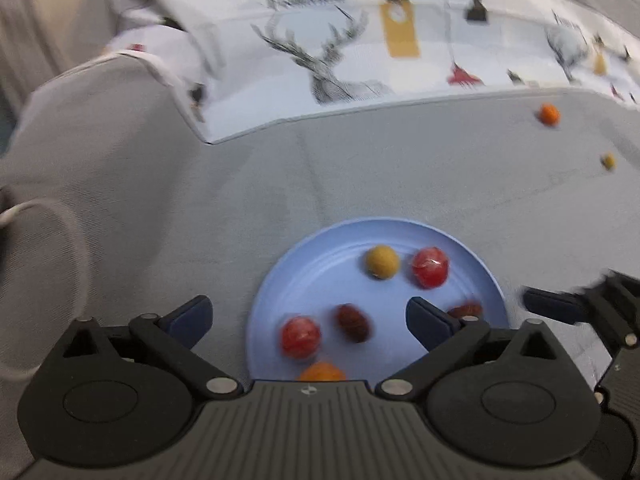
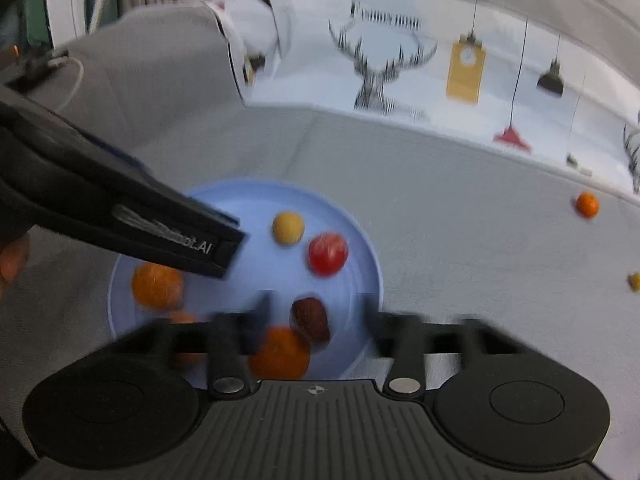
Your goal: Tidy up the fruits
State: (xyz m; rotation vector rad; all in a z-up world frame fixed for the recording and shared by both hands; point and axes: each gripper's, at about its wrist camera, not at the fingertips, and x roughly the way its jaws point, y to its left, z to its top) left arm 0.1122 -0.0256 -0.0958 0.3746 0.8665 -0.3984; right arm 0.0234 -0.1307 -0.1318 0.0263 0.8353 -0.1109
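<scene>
The blue plate (image 1: 472, 258) holds a yellow fruit (image 1: 383, 261) at twelve o'clock, a red fruit (image 1: 430, 267) at one, a dark brown fruit (image 1: 353, 322) near the centre, and another red fruit (image 1: 300, 337) with an orange fruit (image 1: 322, 372) toward seven. The left gripper (image 1: 308, 316) hangs spread wide, empty. The right gripper (image 2: 316, 312) is released too. A stray orange fruit (image 1: 548, 114) and a small yellow fruit (image 1: 608, 161) lie on the grey cloth (image 1: 280, 176) at two o'clock.

Blue plate (image 1: 486, 276) holds mixed fruits; orange fruit (image 1: 548, 114) lies apart.
</scene>
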